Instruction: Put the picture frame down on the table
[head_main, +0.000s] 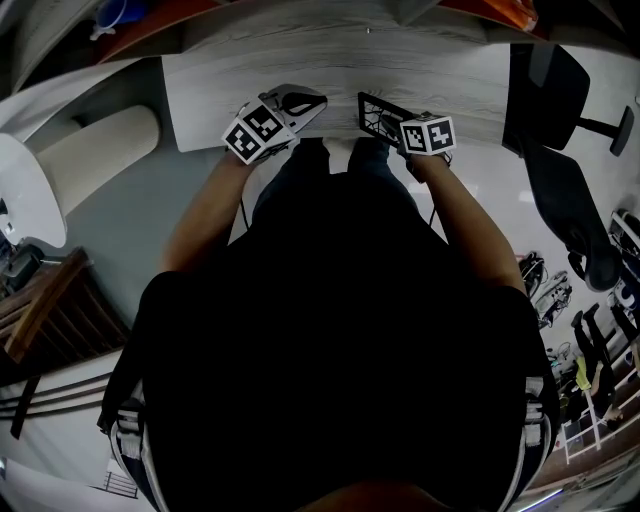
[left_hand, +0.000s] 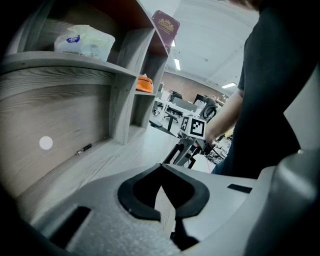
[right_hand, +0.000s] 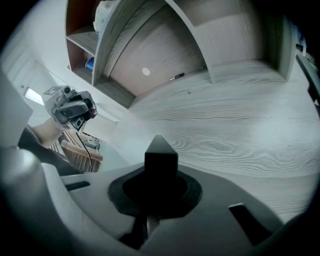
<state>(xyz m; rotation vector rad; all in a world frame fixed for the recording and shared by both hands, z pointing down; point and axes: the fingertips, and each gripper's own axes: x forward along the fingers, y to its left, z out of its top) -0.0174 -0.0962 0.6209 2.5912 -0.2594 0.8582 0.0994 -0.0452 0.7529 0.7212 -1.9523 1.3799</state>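
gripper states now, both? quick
Left gripper: closed, empty.
Right gripper: closed on the black picture frame.

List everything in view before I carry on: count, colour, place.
table: one, grey wood grain, in front of the person
picture frame: one, black, over the table's near edge
shelves: one unit, grey, at the table's back
packet: one, white, on an upper shelf
orange thing: one, on a lower shelf
book: one, dark red, at the shelves' top
office chair: one, black, right of the table
left tool: one, white, jaws together, empty, over the table's edge
right tool: one, white, shut on the picture frame
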